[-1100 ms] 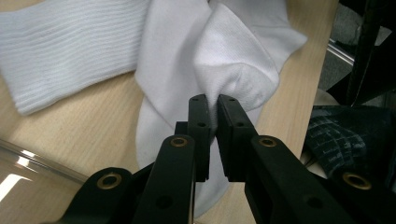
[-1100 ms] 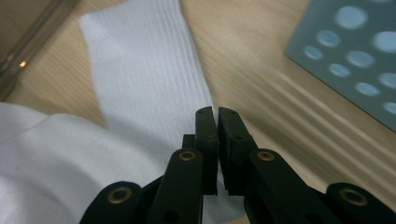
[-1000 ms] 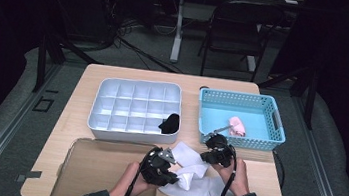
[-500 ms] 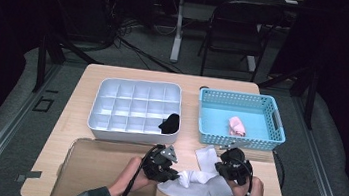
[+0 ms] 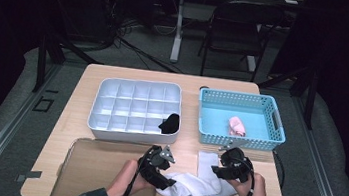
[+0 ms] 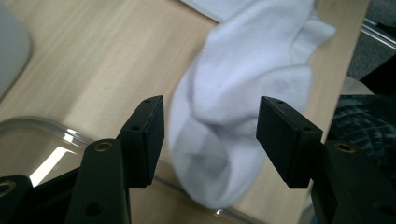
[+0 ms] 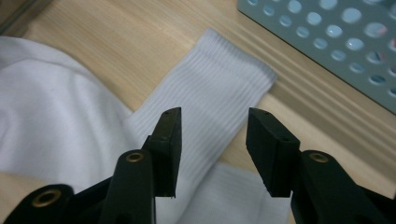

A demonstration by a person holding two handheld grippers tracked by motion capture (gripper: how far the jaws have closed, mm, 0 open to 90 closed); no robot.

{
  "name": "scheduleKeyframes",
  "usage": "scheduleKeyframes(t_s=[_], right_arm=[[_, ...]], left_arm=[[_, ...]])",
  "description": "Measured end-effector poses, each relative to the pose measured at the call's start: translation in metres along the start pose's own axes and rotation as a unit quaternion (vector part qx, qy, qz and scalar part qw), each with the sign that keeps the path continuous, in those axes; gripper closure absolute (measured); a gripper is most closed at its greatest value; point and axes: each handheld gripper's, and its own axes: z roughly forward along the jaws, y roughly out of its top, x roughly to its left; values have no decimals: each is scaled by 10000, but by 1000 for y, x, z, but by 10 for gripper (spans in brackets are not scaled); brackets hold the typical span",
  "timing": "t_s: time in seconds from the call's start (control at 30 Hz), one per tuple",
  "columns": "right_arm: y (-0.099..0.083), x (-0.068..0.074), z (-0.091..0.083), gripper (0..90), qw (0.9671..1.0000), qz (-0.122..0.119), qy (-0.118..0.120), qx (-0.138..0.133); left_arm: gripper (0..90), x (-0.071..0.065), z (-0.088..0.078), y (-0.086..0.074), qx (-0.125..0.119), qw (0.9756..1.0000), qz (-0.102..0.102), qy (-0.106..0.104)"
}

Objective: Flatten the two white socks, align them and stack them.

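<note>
In the blue basket (image 5: 274, 121) lies a pink roll (image 5: 237, 126); both claws, just opening, straddle the white sock (image 5: 191, 188).

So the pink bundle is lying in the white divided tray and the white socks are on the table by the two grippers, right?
Not quite. The pink bundle lies in the blue basket, as the high view shows; the white divided tray holds a black item. The white socks are indeed on the table by the two grippers.

Two tongs (image 5: 167, 174) (image 5: 218, 170), one white sock (image 5: 191, 188), one basket (image 5: 278, 136).
</note>
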Motion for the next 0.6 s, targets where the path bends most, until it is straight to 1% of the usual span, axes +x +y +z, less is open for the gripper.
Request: scheduleKeyframes(t_s=[0.03,0.07,0.1,0.17,0.2,0.23,0.27,0.3,0.33,0.37,0.43,0.47,0.5,0.53,0.57,0.6], right_arm=[[4,-1,5,543,10000,-28,22,58],[8,-2,11,531,9998,-65,13,183],[13,-2,17,516,9996,-137,-47,250],[20,-3,29,521,9993,-202,-63,304],[24,-3,35,525,9987,-279,-148,400],[25,-3,38,530,9986,-271,-148,422],[27,-4,41,539,9983,-277,-136,486],[27,-4,44,558,9984,-248,-109,495],[27,-5,46,578,9981,-250,-113,543],[26,-5,47,596,9980,-259,-140,557],[24,-7,49,624,9973,-264,-178,669],[23,-6,50,641,9979,-158,-132,612],[23,-6,51,657,9977,-156,-150,638],[23,-6,51,690,9979,-123,-126,627],[23,-7,51,712,9980,-97,-101,618],[23,-7,50,739,9976,-148,-100,666]], left_arm=[[419,-5,1,0,22,10000,48,-44],[419,-10,2,0,26,9999,71,-75],[419,-16,5,0,-1,9998,155,-92],[424,-23,9,1,-28,9994,295,-182],[423,-25,11,1,-41,9993,325,-186],[426,-27,14,1,-56,9991,364,-212],[435,-29,16,1,-39,9990,381,-214],[437,-31,19,1,-13,9991,374,-208],[453,-32,21,1,21,9989,427,-209],[473,-34,24,1,65,9988,438,-194],[529,-36,29,0,161,9986,462,-180],[549,-37,30,0,249,9982,513,-159],[578,-37,33,-1,278,9978,571,-195],[622,-38,36,-1,326,9976,589,-186],[640,-38,37,-2,356,9974,612,-148],[675,-38,38,-3,374,9972,628,-155]])
